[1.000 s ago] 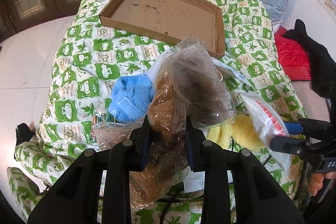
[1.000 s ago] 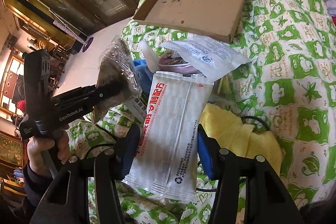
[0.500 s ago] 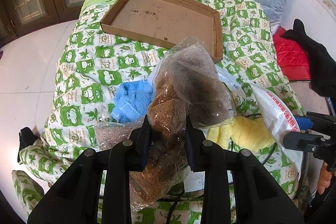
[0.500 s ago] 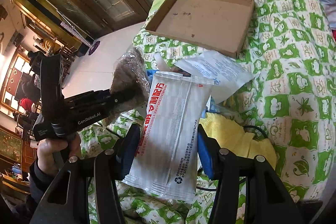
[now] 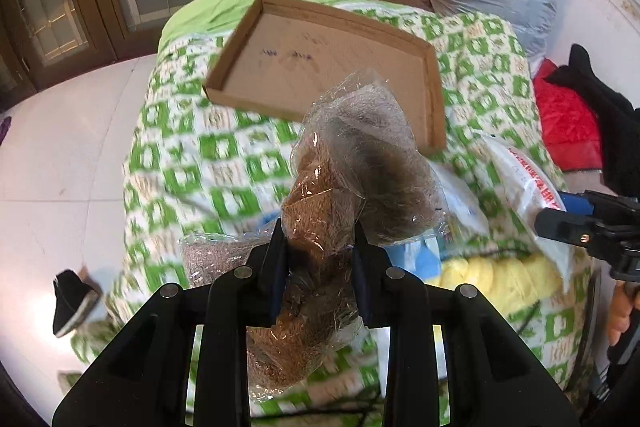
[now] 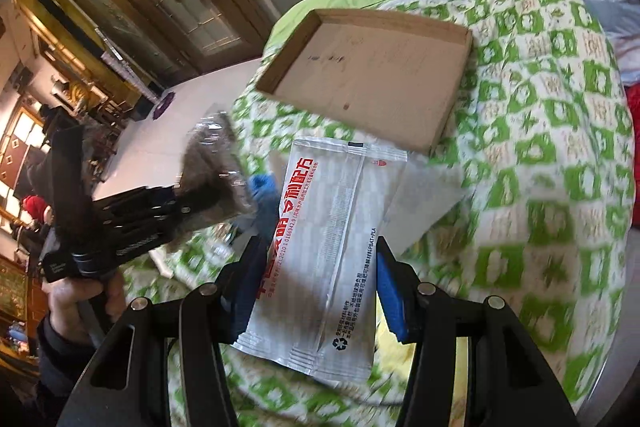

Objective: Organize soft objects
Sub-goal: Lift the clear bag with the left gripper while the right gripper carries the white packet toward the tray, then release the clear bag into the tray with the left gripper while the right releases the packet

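The step in hand looks like carrying two soft packs from the near pile to the cardboard tray (image 5: 320,67) that lies on the far part of the green-and-white quilt (image 5: 192,163).

On the left, the left tongs (image 5: 318,259) are narrowed onto a clear bag of brown fibre (image 5: 352,179); the pads pinch its waist, so the bulging top stands beyond the tips and a tail hangs below between the arms. It is lifted clear of the quilt, with the tray just beyond and above it in the left wrist view. To do this well, I would keep the pinch steady, carry the bag over the tray's near wall rather than into it, and lower it before letting go, since a slack plastic bag may slip or flop over the rim.

On the right, the right tongs (image 6: 316,279) stand about half wide, holding a flat white sachet with red print (image 6: 332,247) by its long edges. Its far end points at the tray's near corner. The two packs are side by side, so setting them down in separate parts of the tray would avoid a clash.

A blue cloth (image 5: 424,263) and a yellow cloth (image 5: 500,275) lie on the quilt below, not yet moved.
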